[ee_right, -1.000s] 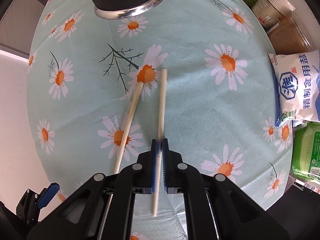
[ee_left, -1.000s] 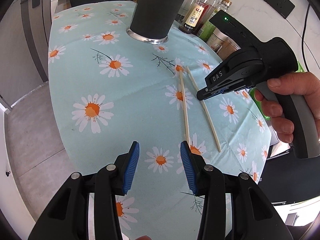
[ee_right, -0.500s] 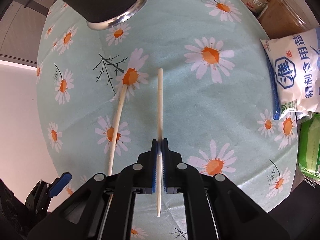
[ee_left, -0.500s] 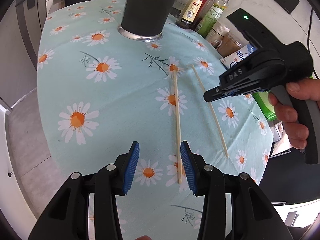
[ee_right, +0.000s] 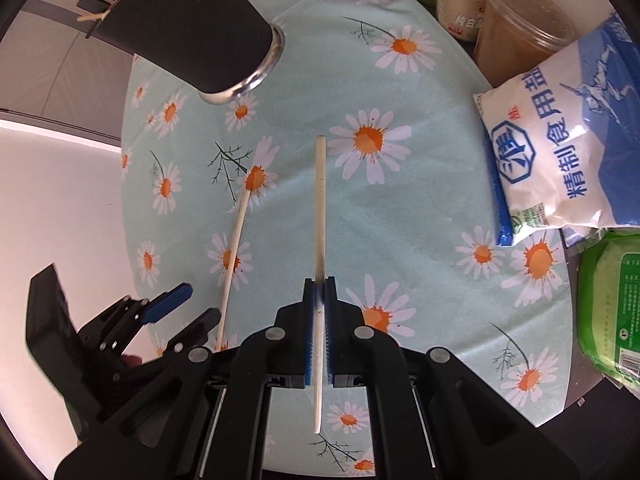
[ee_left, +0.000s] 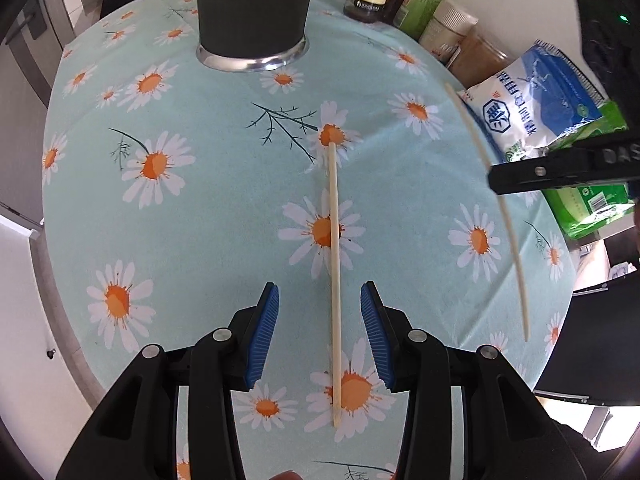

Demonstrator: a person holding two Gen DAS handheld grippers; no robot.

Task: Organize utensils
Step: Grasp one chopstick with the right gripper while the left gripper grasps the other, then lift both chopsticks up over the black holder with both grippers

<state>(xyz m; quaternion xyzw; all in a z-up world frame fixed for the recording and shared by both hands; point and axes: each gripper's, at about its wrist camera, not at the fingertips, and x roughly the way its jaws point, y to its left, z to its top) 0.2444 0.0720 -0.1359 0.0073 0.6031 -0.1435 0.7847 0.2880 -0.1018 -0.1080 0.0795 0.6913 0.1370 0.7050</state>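
Left gripper [ee_left: 320,320] jaws part-open, straddling table chopstick [ee_left: 334,280], pads not touching; it sits off-centre toward the right pad, so closing may roll it away; right gripper [ee_right: 319,336] clamped on lifted chopstick [ee_right: 320,208], thin mid-shaft pinch could pivot before reaching black holder [ee_right: 192,28] ahead-left.

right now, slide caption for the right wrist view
Right gripper clamps one chopstick; the second chopstick lies on the daisy tablecloth.

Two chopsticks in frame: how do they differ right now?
The right-hand chopstick is clamped in the shut right tongs and held off the cloth; the left-hand chopstick lies flat on the tablecloth, ungripped between the open left tongs. Both are pale, thin sticks pointing toward the black holder.
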